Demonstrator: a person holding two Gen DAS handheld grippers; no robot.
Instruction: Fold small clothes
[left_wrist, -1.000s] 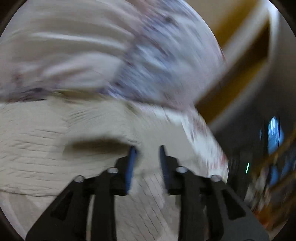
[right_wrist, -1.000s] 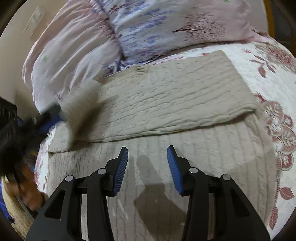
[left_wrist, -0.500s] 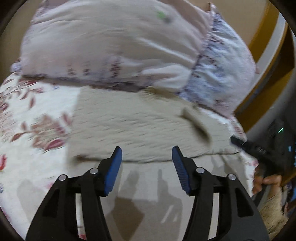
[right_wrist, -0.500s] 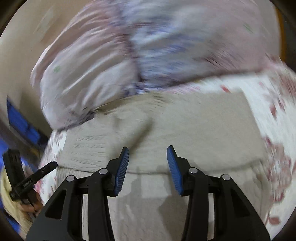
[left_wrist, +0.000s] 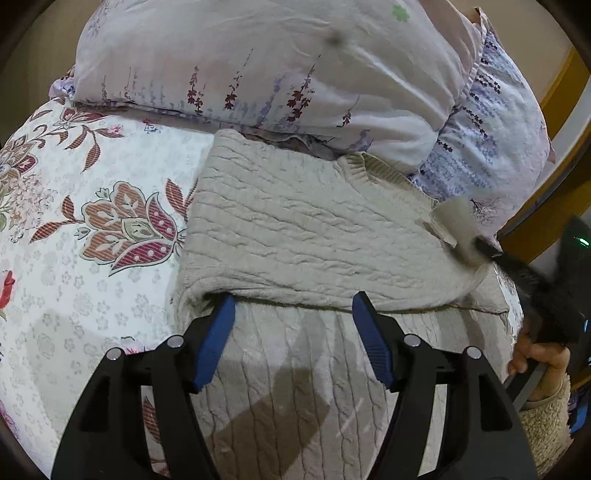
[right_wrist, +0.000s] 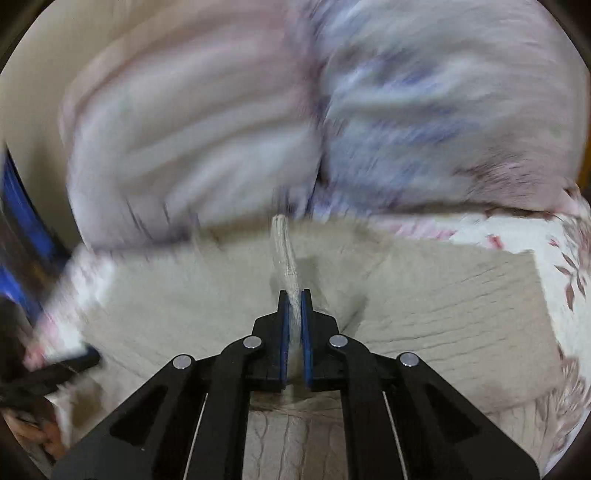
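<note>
A beige cable-knit sweater (left_wrist: 303, 229) lies on the floral bedspread (left_wrist: 92, 206), its upper part folded down over the lower part. My left gripper (left_wrist: 293, 314) hovers at the fold's near edge. Its jaws are opening, and nothing is pinched between the blue pads (left_wrist: 218, 339). In the blurred right wrist view, my right gripper (right_wrist: 294, 299) is shut on a thin raised strip of the sweater's fabric (right_wrist: 282, 251). The left wrist view shows the same right gripper (left_wrist: 484, 251) at the sweater's right end, holding a blurred beige flap (left_wrist: 456, 229).
Two floral pillows (left_wrist: 280, 74) lie stacked right behind the sweater and touch its far edge. A person's hand (left_wrist: 539, 358) in a fuzzy sleeve holds the right gripper by the bed's right edge. A yellow wooden frame (left_wrist: 565, 85) stands at the far right.
The left gripper swung across to the sweater's fold edge and its jaws widened. The right gripper closed on the sweater's fabric and lifted it, and its view is now blurred.
</note>
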